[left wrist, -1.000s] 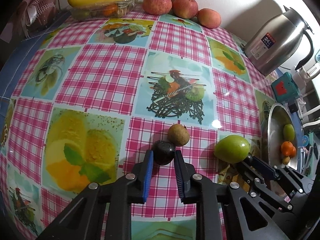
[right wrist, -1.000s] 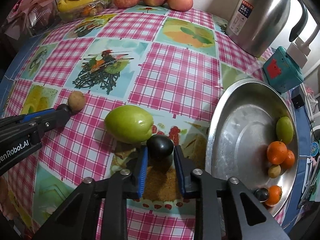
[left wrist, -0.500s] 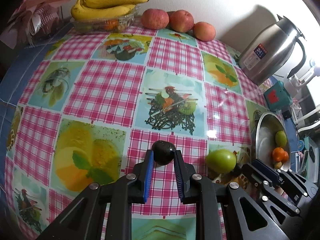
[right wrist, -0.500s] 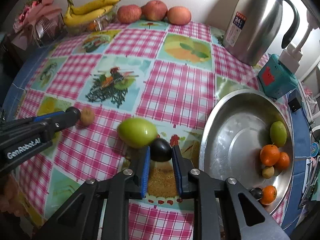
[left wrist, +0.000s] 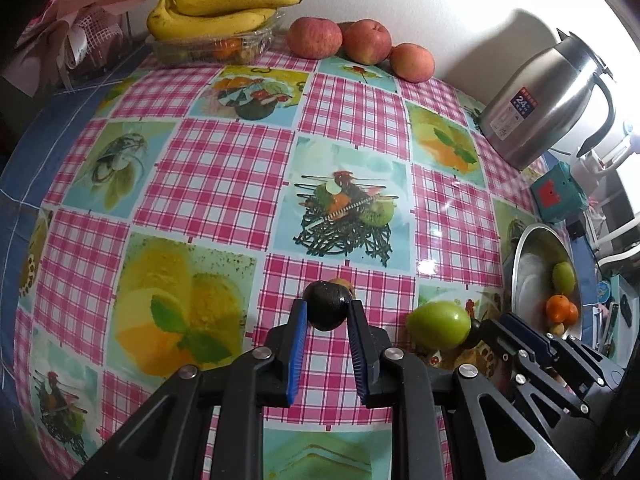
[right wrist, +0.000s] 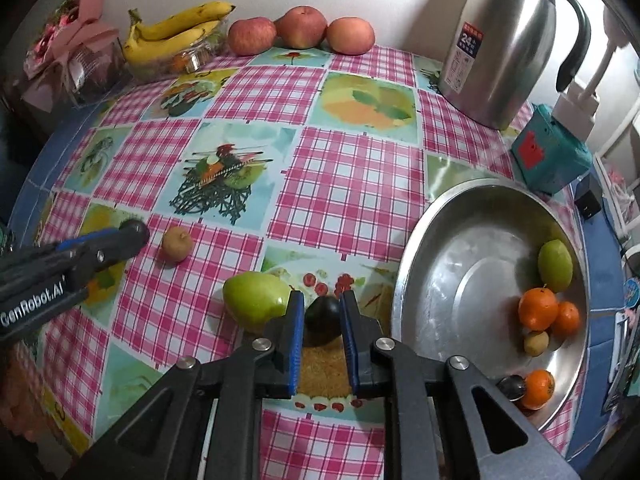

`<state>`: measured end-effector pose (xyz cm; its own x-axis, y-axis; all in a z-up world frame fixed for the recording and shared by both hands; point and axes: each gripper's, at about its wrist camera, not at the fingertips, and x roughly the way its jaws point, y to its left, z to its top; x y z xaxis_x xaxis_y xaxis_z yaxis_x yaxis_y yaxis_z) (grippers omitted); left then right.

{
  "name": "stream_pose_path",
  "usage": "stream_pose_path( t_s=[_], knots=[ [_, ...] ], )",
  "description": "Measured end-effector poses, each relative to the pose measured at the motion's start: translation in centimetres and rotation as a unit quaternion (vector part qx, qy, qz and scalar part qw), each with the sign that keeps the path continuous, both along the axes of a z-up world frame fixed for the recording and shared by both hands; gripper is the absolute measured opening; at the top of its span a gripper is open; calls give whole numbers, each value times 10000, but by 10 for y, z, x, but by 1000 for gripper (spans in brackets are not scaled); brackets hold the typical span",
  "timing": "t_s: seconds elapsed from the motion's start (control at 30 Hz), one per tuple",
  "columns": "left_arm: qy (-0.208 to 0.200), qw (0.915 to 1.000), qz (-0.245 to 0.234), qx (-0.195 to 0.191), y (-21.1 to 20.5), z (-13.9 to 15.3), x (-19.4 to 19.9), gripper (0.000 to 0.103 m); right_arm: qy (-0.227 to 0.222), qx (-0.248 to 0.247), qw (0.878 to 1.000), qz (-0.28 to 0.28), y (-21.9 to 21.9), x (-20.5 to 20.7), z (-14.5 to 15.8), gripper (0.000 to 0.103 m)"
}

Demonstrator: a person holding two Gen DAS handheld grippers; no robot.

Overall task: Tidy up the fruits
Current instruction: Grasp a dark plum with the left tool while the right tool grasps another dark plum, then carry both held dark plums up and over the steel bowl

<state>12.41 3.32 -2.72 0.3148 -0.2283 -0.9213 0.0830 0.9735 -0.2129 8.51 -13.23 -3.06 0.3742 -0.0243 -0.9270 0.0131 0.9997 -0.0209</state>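
**Both jaws pinched on dark fruits, bowl waiting on the right**

Your left gripper (left wrist: 327, 314) has its blue-padded jaws pinched on a small dark round fruit (left wrist: 325, 305), and your right gripper (right wrist: 321, 316) pinches a second dark oval fruit (right wrist: 322, 318) the same way. Each fruit sits between the pad tips, which looks like a light hold suited to small, smooth, rollable things.

The wide steel bowl (right wrist: 472, 216) stands just to the right of your right gripper and already holds a green fruit (right wrist: 555, 265), oranges (right wrist: 538, 308) and a few smaller pieces, so it reads as the collecting place. A large green pear-shaped fruit (right wrist: 256, 300) lies on the pink checked tablecloth (right wrist: 352, 184), just beside your right jaws, and a small brown round fruit (right wrist: 177, 244) waits near the left gripper. Bananas (right wrist: 176, 34) and three red apples (right wrist: 300, 28) stay lined up by the wall, apparently sorted.
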Motion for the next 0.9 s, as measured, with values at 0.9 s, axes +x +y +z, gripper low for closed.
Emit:
stream_pose_path(
  t_s=[0.9],
  knots=[
    [99, 9999, -22, 11, -1, -5, 0, 22, 204, 65, 9996, -197, -7, 11, -22, 35]
  ],
)
